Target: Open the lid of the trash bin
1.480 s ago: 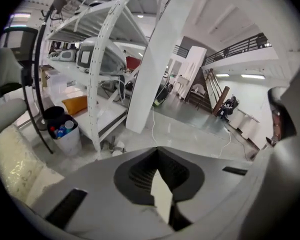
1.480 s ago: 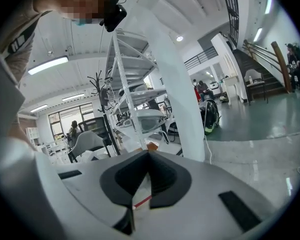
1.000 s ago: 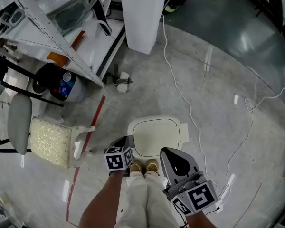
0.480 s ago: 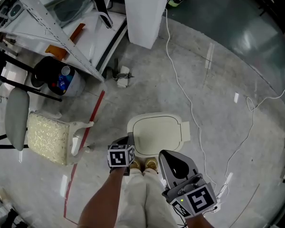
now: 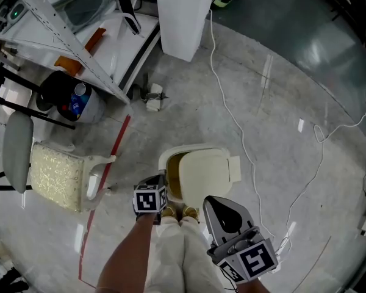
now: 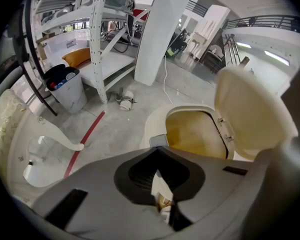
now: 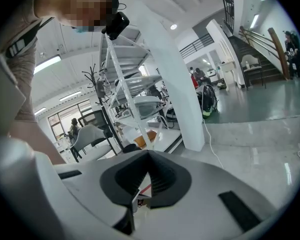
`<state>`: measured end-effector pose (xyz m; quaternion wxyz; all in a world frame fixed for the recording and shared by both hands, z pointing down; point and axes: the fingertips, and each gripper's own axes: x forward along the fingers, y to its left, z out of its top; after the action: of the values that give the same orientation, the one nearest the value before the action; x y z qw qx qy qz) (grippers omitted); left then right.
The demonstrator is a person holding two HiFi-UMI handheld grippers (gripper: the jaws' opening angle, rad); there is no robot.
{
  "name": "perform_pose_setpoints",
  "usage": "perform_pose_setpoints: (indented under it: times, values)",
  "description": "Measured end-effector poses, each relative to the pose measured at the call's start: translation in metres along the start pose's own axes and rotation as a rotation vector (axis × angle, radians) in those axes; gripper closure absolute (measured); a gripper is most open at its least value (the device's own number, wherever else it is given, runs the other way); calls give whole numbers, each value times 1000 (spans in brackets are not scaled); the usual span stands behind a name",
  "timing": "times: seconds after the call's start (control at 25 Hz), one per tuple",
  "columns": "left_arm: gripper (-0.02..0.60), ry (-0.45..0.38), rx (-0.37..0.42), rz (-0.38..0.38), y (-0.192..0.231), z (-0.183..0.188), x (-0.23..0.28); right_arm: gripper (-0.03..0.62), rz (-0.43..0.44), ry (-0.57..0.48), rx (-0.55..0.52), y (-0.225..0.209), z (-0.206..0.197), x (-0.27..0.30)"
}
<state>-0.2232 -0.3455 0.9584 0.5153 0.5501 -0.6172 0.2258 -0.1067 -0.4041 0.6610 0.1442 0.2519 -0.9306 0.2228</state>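
The cream trash bin (image 5: 163,162) stands on the concrete floor (image 5: 274,182) just beyond the person's shoes (image 5: 178,213), right of a red tape line (image 5: 107,179) and left of a white cable (image 5: 233,119) that trails away toward the far side. Its lid (image 5: 205,172) is already up. It is hinged along the right edge and tilted, so the left part of the opening shows. The left gripper view shows the yellowish inside of the bin with the lid leaning high over its right side.

The left tongs (image 5: 160,187) hang at the bin's near-left corner. They are clenched to a thin slit with nothing in them, and they are not touching the lid. The right tongs (image 5: 219,205) are held low, near the person's legs and nearer than the bin. They too are closed on nothing and point out across the room.

The opening step looks largely done. No view shows what props the lid; a pedal under a shoe is possible, but it cannot be made out.

The next move probably calls for the lid to go far enough back to rest open, or to be steadied from the left so that it does not drop shut.
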Motion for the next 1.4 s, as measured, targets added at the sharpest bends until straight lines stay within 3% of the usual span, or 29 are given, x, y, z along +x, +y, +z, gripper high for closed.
perform_pose_setpoints:
  times: [0.44,0.96,1.2,1.4]
  values:
    - [584,-7,-38,-17,-3,0,-2,562,12,10,6,7,-6,-4]
    - [589,3,-94,12,5,6,-25,562,12,-10,-11,11,15,-17]
    - [590,-52,-81,-17,-11,37,-78,562,16,-22,-43,24,48,-30]
    - [591,-127,-61,-44,-32,93,-150,562,35,-57,-66,47,100,-49]
